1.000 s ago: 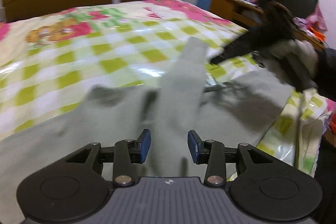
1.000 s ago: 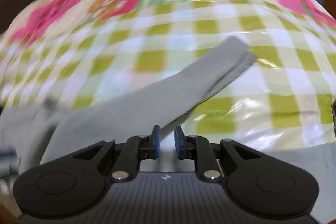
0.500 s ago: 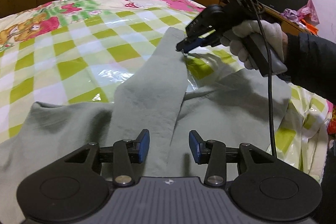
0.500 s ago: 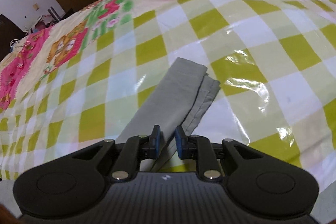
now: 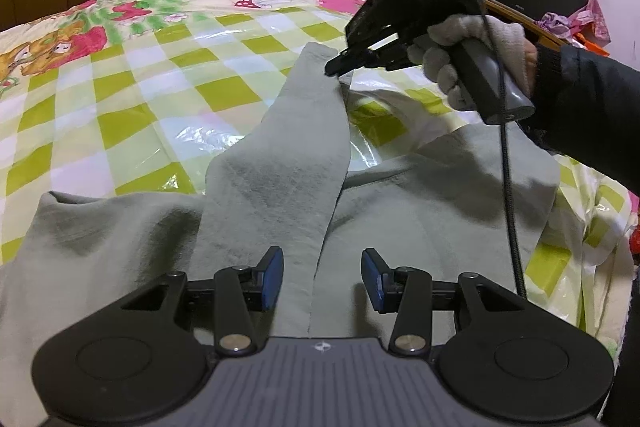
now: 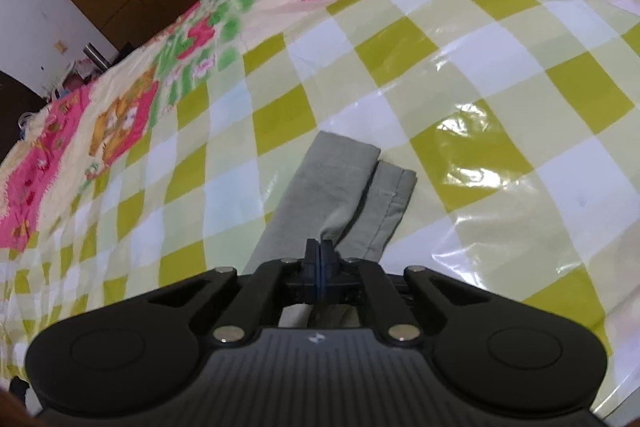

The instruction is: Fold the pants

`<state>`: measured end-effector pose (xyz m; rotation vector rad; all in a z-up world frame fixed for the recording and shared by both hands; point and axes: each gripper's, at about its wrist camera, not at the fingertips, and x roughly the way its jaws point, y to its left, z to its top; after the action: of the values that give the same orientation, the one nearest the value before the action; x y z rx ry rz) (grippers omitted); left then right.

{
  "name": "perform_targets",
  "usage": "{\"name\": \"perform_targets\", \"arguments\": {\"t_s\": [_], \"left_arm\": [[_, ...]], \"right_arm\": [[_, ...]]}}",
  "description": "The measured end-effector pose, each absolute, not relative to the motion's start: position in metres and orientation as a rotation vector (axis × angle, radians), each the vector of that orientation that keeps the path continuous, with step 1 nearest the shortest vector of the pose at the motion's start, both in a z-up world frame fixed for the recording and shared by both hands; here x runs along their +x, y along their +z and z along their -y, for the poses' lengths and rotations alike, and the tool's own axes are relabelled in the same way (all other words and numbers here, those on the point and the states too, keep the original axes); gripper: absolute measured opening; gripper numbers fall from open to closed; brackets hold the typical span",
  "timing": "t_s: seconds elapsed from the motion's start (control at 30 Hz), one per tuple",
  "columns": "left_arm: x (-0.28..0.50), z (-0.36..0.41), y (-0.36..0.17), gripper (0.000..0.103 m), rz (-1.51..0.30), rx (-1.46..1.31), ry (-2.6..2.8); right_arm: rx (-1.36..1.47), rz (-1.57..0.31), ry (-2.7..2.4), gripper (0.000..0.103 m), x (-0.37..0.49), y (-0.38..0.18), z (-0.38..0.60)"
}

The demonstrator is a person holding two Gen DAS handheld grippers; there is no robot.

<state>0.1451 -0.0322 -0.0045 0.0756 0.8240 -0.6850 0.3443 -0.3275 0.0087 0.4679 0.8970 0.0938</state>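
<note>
On the bed, over its checked plastic cover, grey pants lie with one leg doubled across the seat. The right tongs have just clenched on the leg's edge near the cuff; the left tongs stand released above the fabric. Judgement: a leg fold is in hand; next, the left must grip before both carry the leg over.

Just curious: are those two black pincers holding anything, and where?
The right gripper pinches the grey-green cloth pants near a leg's cuff end. The left gripper is open, holding nothing.
</note>
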Motion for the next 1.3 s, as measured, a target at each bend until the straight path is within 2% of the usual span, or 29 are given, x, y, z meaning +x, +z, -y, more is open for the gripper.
{"name": "perform_targets", "arguments": {"t_s": [0.33, 0.5, 0.6, 0.7, 0.8, 0.87, 0.93, 1.07, 1.2, 1.3], "left_arm": [[0.146, 0.037, 0.004, 0.055, -0.803, 0.085, -0.685], [0.134, 0.044, 0.024, 0.057, -0.757, 0.093, -0.721], [0.122, 0.054, 0.027, 0.060, -0.749, 0.111, -0.760], [0.113, 0.067, 0.016, 0.060, -0.793, 0.145, -0.787], [0.106, 0.081, 0.003, 0.060, -0.855, 0.172, -0.813], [0.101, 0.090, -0.001, 0.060, -0.867, 0.215, -0.815], [0.098, 0.097, -0.002, 0.060, -0.868, 0.245, -0.812], [0.101, 0.106, 0.000, 0.060, -0.873, 0.243, -0.811], [0.100, 0.114, 0.001, 0.060, -0.872, 0.240, -0.816], [0.098, 0.117, 0.004, 0.060, -0.866, 0.235, -0.822]], "right_arm": [[0.583, -0.774, 0.158, 0.001, 0.306, 0.050, 0.352], [0.625, -0.649, 0.158, 0.001, 0.243, 0.101, 0.386], [0.645, -0.622, 0.119, 0.001, 0.187, 0.114, 0.409], [0.653, -0.639, 0.054, 0.001, 0.133, 0.098, 0.425], [0.698, -0.731, -0.036, 0.002, 0.104, 0.054, 0.439], [0.731, -0.774, -0.045, 0.002, 0.099, 0.029, 0.446], [0.770, -0.774, -0.052, 0.007, 0.098, 0.015, 0.451], [0.823, -0.751, -0.035, 0.010, 0.106, 0.005, 0.460], [0.930, -0.756, -0.036, 0.028, 0.116, -0.007, 0.471], [1.027, -0.748, -0.023, 0.028, 0.115, -0.014, 0.480]]}}
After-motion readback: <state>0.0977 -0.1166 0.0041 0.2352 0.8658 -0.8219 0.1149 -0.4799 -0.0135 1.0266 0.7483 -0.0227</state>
